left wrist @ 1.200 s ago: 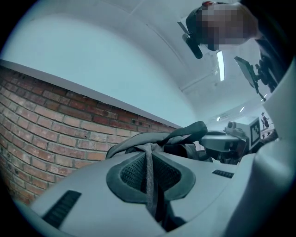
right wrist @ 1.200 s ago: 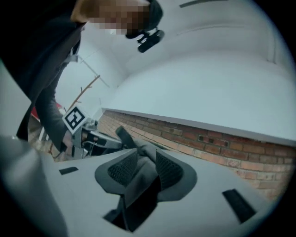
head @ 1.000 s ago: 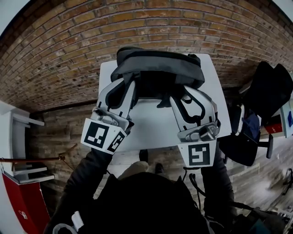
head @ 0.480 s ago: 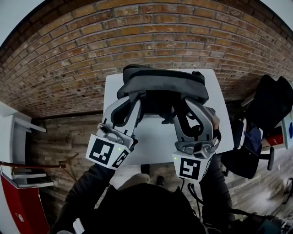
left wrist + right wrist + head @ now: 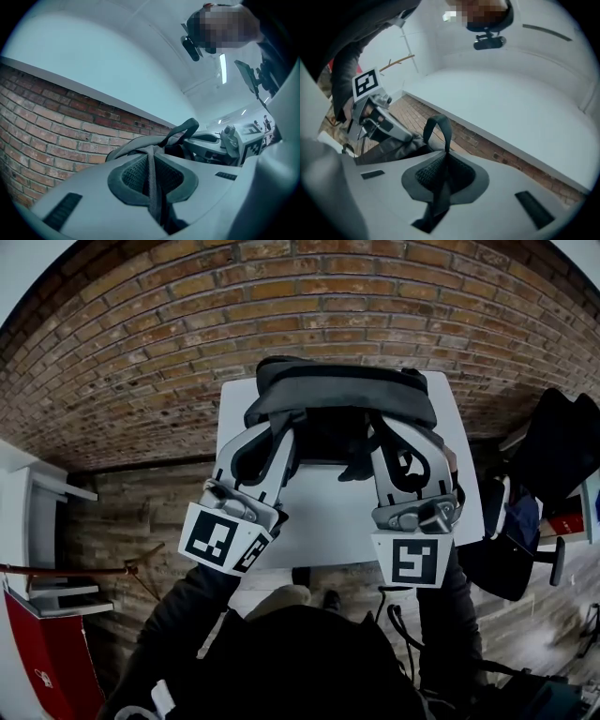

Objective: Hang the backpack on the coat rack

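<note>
Backpack (image 5: 342, 395) was laid left-to-right on surface (image 5: 328, 512), brick wall (image 5: 187, 334) behind; its straps (image 5: 151, 173) were clenched in left claw (image 5: 281, 424) and just-closed right claw (image 5: 382, 429).

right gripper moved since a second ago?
Yes: against the white table's near edge, the right gripper has edged toward the backpack, its jaws having just closed on a strap.
</note>
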